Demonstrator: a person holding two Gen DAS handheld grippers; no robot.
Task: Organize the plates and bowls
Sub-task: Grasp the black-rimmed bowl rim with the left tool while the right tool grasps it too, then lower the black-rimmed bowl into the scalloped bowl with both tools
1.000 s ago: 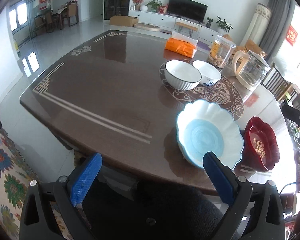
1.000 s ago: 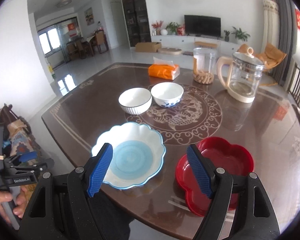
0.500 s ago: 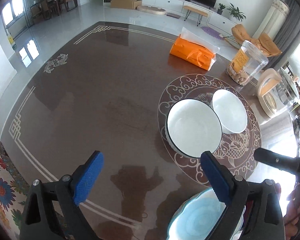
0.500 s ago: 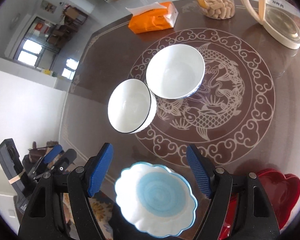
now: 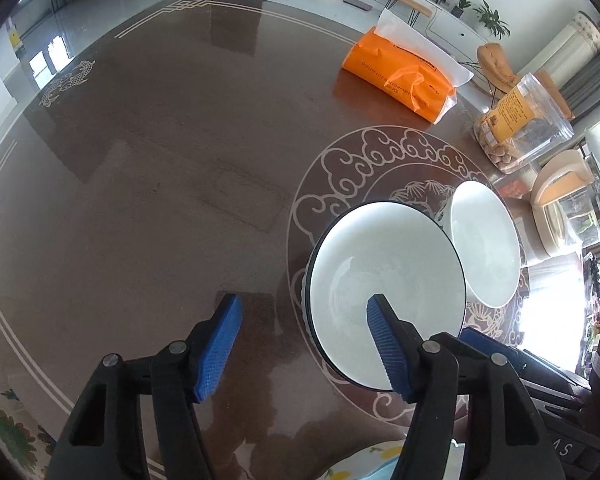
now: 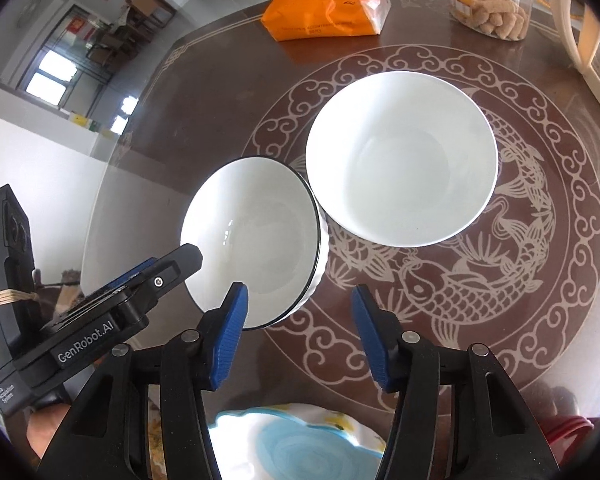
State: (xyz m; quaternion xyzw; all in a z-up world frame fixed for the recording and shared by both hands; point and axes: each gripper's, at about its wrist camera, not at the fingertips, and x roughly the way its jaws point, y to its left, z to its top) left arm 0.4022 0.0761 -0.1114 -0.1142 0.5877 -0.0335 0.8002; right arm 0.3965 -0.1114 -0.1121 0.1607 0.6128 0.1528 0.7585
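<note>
Fingers of both grippers are standing apart, holding nothing: the left gripper (image 5: 302,344) is hovering over the near edge of the black-rimmed bowl (image 5: 384,292), one blue pad above the bowl's white inside and the other out over the dark table (image 5: 160,160), while the right gripper (image 6: 300,334) is hanging above bare tabletop just this side of the two bowls. Nearest of all, a scalloped blue-and-white plate (image 6: 296,444) is peeking out under the right gripper, with a sliver of a red dish (image 6: 568,428) at the lower right edge. Just beyond the pads, the black-rimmed bowl is sitting on the edge of the fish-patterned medallion (image 6: 480,280), its rim touching or almost touching the plain white bowl (image 6: 400,152) behind it. Judging by this, the step in hand is the reach for the black-rimmed bowl, probably to nest the bowls; next, the left pads will need to be straddling the rim wall squarely before closing, since glazed china is likely slippery. Farther back are lying an orange tissue pack (image 5: 404,76), a clear snack jar (image 5: 520,128) and a glass kettle (image 5: 572,208).
</note>
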